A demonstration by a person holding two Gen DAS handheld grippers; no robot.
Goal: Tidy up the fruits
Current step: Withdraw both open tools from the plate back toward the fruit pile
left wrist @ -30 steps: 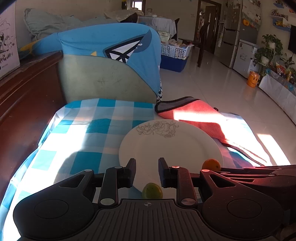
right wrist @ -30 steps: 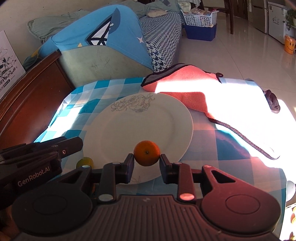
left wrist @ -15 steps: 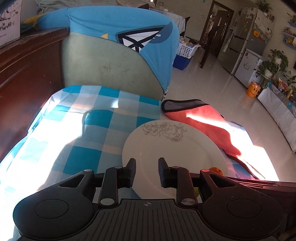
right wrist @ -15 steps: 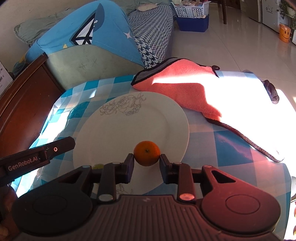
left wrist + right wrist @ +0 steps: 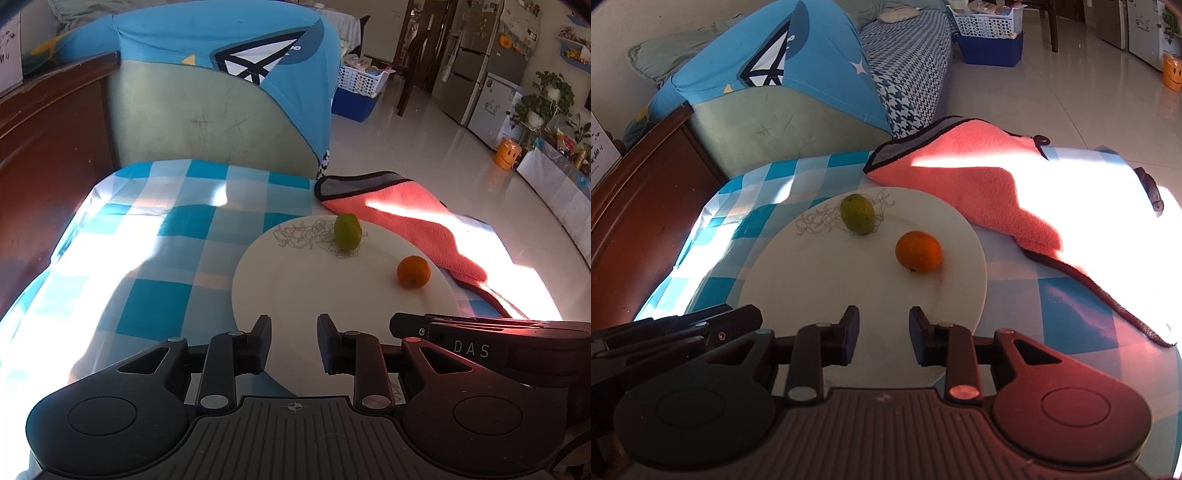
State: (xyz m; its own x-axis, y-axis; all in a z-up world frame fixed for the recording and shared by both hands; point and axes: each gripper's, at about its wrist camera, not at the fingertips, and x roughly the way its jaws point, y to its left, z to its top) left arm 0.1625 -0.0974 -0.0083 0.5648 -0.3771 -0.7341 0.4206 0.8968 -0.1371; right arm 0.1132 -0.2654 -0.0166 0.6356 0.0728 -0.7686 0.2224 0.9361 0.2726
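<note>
A small round orange citrus fruit [image 5: 918, 251] and a greenish-yellow oval fruit [image 5: 857, 213] rest on a broad white ceramic plate with a grey line-drawn rose motif [image 5: 798, 280], the green one at the far rim beside the drawing, the orange one nearer the right edge, the two apart and free of any grip. Both black two-finger tools hover over the near rim: the left gripper [image 5: 293, 343] and the right gripper [image 5: 879, 334] each show a narrow gap between the jaws with nothing in it, only bare plate behind. The plate sits on a blue-and-white checked tablecloth [image 5: 155, 258], with a coral fleece towel edged in grey [image 5: 979, 188] lying beside it in a band of sunlight, and a sofa under a blue printed cover [image 5: 229, 55] beyond. Both fruits appear delivered; the placing step looks finished. Any further move would call for finding fruit not seen here, or drawing both tools clear without nudging the plate.
</note>
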